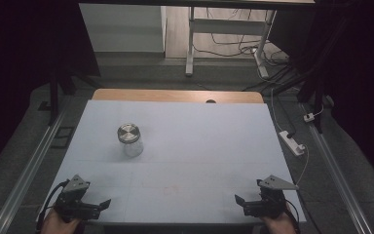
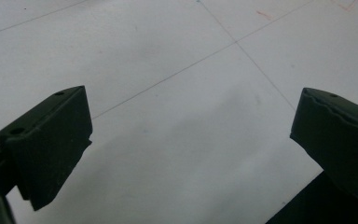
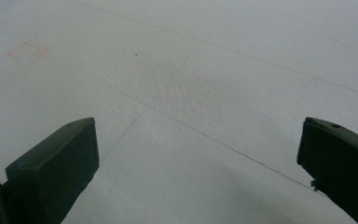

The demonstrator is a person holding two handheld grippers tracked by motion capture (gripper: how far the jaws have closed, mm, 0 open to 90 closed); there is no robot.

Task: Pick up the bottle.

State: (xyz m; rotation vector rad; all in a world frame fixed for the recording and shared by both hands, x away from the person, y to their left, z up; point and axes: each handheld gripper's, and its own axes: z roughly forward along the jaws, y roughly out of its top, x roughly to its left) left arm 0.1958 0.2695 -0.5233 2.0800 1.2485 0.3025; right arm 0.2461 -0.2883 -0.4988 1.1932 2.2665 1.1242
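no step is judged begun: the left gripper (image 1: 80, 204) and right gripper (image 1: 255, 204) are held at the table's (image 1: 199, 126) near corners, jaws spread, empty. the lidded glass jar (image 1: 129, 140) stands left of centre; a reach is called for next.

We see a pale blue-white table cover (image 1: 199, 141) with faint thin lines and reddish smudges, a tan wood edge (image 1: 175, 95) above it, a clear glass jar with silver metal lid (image 1: 129, 139) centre-left, black grippers at bottom corners.
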